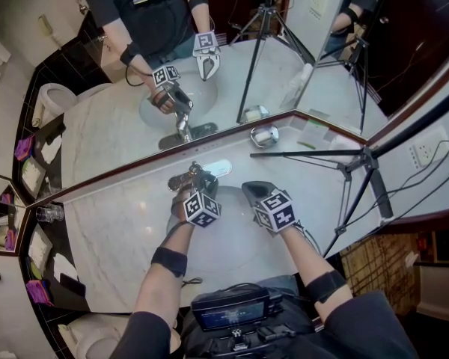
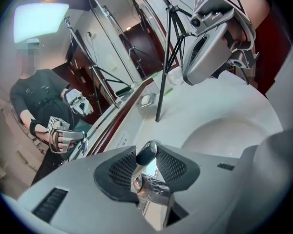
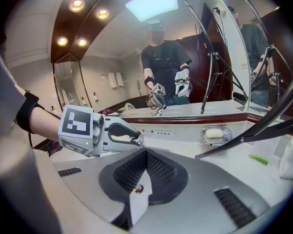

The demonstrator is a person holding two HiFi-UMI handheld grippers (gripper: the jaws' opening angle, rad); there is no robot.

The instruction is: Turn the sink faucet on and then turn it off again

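Left tongs [image 1: 194,175]: clamped partway shut on the dark tip of the faucet lever [image 2: 146,153], one mesh pad touching it on either side.
Right tongs [image 3: 145,153]: pads pressed together with nothing between them, hanging over the near side of the basin [image 1: 230,200] beside the left tongs.
Faucet [image 1: 182,179]: chrome, standing at the back rim of the basin against the foot of the mirror [image 1: 120,118], its lever reaching up into the left tongs.
Worktop [image 1: 112,238]: pale marble, curving around the white basin.
Soap dish [image 3: 216,134]: on the worktop to the right of the faucet, near the mirror, with a pale bar in it.
Tripod [image 1: 367,159]: black, one leg stretched across the worktop's right side.
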